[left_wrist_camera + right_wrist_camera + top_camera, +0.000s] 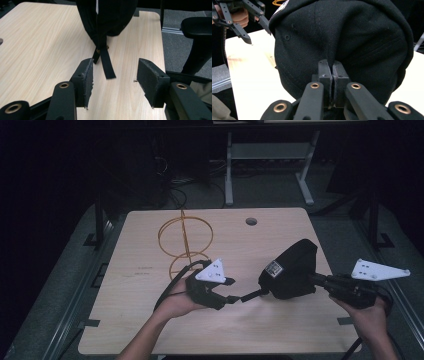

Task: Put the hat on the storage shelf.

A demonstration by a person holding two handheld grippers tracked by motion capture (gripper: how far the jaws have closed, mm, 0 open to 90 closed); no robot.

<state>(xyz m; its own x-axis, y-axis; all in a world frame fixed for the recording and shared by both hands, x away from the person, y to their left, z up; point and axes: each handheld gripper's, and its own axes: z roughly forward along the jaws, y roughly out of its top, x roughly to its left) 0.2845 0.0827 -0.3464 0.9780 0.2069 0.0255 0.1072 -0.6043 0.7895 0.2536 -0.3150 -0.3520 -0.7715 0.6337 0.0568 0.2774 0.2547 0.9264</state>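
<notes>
Over at the far left of the table (150, 330), a gold wire stand (185, 242) is sitting well beyond the jaws, with nothing hanging on it.

Nearer, the left gripper (235, 295) is pointing across toward the cap. Its jaws are standing partly apart with nothing pressed between them. In the left gripper view the cap's back strap (106, 63) is dangling just ahead of the gap and slightly toward the left pad, its loose end reaching in between the fingertips (87, 75) without touching either. So this gripper is gripping nothing at the moment; it is lining up on that strap.

To the right, the black cap (292, 270) is being held up off the wood, just ahead of the right gripper (317, 280). Seen from the right gripper view, those jaws are pinched fully together on a fold of the cap's fabric (342, 42), the crown bulging up above and around the pads. The person's right hand (367, 315) is carrying the weight alone.

As I judge it, the pick-up is done: the cap is lifted and secure on one side. What is left looks like the second grasp on the strap, then carrying the cap over to the stand and setting it there.
</notes>
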